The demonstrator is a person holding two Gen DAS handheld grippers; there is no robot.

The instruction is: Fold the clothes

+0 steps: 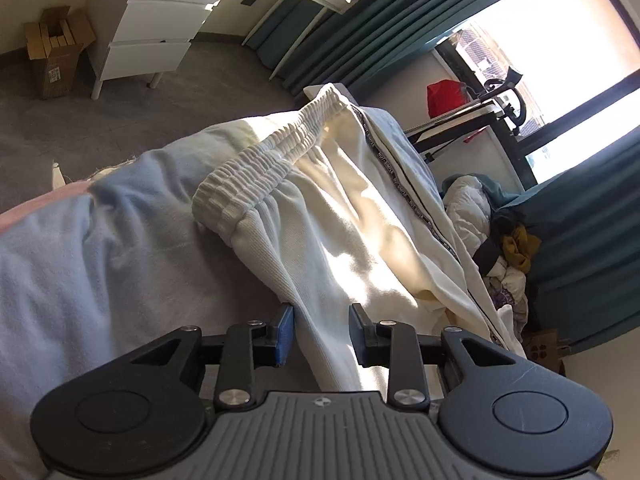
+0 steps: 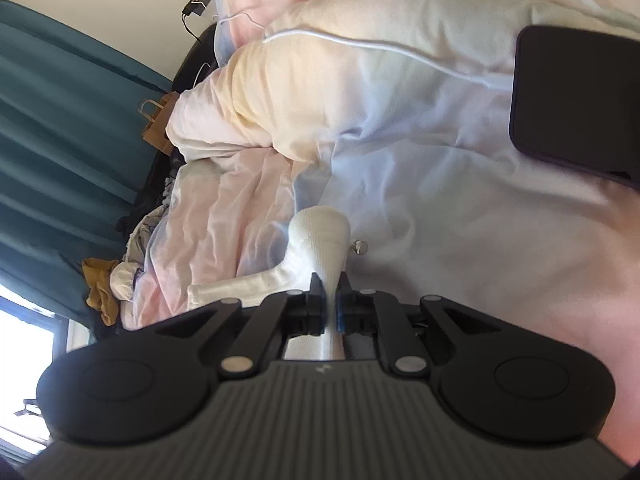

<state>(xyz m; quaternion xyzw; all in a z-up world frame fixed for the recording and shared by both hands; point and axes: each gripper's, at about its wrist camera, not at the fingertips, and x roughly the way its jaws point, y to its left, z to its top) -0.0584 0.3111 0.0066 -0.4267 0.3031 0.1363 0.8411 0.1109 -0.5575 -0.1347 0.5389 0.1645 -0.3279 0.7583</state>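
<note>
White track pants [image 1: 336,216] with an elastic waistband [image 1: 256,168] and a dark lettered side stripe lie spread on the pale bed sheet [image 1: 100,264] in the left wrist view. My left gripper [image 1: 322,330] is open, its blue pads either side of a pant leg, with fabric between the jaws. In the right wrist view my right gripper [image 2: 330,298] is shut on white ribbed fabric [image 2: 320,236], which looks like the pants' cuff end, and holds it just above the bedding.
A heap of clothes [image 1: 504,252] lies past the bed by teal curtains [image 1: 592,240]. A white dresser [image 1: 156,28] and cardboard box [image 1: 56,52] stand on the grey floor. A black phone [image 2: 576,104], white cable [image 2: 380,46] and rumpled pink duvet [image 2: 224,216] lie on the bed.
</note>
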